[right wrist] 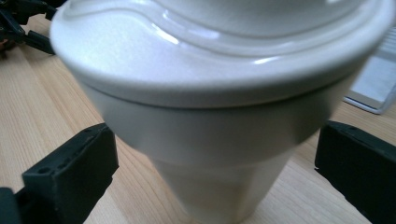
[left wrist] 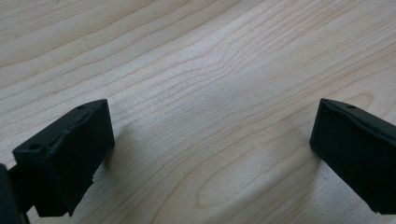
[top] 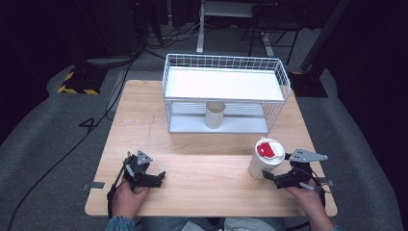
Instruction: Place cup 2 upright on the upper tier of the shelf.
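The lidded white cup (top: pixel 265 159) stands upright near the right front of the desk (top: pixel 192 144), its long axis vertical. The right gripper (top: pixel 276 179) sits just at its base with jaws spread apart on either side of the cup wall, not clamped. The left gripper (top: pixel 156 177), jaws also apart over bare wood, rests well away, so the right hand is nearer.

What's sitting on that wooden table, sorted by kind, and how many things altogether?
Cups with a lid: 1
Open cups without a lid: 1
White wire racks: 1
Handheld grippers: 2, left and right
Total: 5
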Demonstrator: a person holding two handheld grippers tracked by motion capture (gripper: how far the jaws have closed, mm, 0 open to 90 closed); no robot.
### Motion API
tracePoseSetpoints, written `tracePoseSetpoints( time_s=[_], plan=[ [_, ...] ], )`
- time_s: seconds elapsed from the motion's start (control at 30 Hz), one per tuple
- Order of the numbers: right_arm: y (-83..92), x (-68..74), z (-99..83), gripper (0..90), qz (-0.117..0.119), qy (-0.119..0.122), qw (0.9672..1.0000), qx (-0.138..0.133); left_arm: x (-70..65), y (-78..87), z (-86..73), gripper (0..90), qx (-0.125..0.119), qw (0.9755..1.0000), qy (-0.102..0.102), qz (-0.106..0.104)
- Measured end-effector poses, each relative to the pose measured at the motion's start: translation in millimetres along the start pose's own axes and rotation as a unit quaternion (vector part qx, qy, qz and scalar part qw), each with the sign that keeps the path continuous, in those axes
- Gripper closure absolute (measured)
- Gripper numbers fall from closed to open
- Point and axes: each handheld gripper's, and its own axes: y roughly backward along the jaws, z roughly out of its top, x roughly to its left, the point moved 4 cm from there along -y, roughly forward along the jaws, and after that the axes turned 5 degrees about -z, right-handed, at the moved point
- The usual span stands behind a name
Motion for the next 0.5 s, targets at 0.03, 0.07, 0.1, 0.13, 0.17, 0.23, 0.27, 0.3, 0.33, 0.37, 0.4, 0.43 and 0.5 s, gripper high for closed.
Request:
tracePoseSetpoints(
  time_s=[0.03,0.07,0.1,0.13,0.17,0.23,0.27,0.3,0.33,0.37,0.4,0.43,0.5],
  plan=[
    [-2.0,0.4,-0.1,0.0,0.001,0.000,1.0000,-0.001,0.0,0.0,0.0,0.2,0.000,1.0000,0.000,0.000],
    [-3.9,0.5,-0.4,0.0,0.001,0.000,1.0000,-0.003,-0.2,0.1,-0.1,0.2,0.001,1.0000,0.001,0.000],
    [-5.4,0.7,-0.5,0.0,0.001,-0.001,1.0000,-0.005,-0.1,0.1,-0.1,0.3,0.000,1.0000,0.001,0.000],
    [-7.1,0.6,-0.7,0.0,0.001,0.001,1.0000,-0.009,-0.1,0.1,-0.1,0.3,0.000,1.0000,0.000,0.000],
    [-8.5,0.6,-0.9,0.0,0.000,0.001,0.9999,-0.012,-0.1,0.1,-0.1,0.2,0.000,1.0000,0.000,0.000],
    [-11.3,0.7,-1.5,0.0,0.000,-0.001,0.9998,-0.022,-0.1,0.1,-0.1,0.3,0.000,1.0000,0.000,0.000],
    [-12.9,0.7,-2.0,0.0,0.003,-0.005,0.9996,-0.027,-0.1,0.0,-0.1,0.3,0.000,1.0000,0.001,0.000],
    [-14.3,1.1,-2.5,0.0,0.007,-0.009,0.9995,-0.030,-0.1,0.0,-0.1,0.2,0.000,1.0000,0.001,0.000],
    [-15.5,1.5,-2.9,0.0,0.008,-0.010,0.9994,-0.033,-0.1,0.0,-0.1,0.2,0.000,1.0000,0.001,0.000],
    [-16.5,1.9,-3.5,0.0,0.008,-0.010,0.9993,-0.036,-0.1,0.0,-0.1,0.3,0.000,1.0000,0.000,0.000],
    [-17.5,2.4,-4.2,0.0,0.009,-0.011,0.9992,-0.038,-0.2,0.1,-0.1,0.3,0.000,1.0000,0.001,0.000],
    [-18.6,2.5,-5.0,0.2,0.009,-0.013,0.9991,-0.040,-0.1,0.1,-0.1,0.3,0.000,1.0000,0.001,0.000],
    [-20.7,2.4,-6.4,0.5,0.006,-0.016,0.9988,-0.046,-0.1,0.0,0.0,0.3,0.000,1.0000,0.000,0.000]
  ],
)
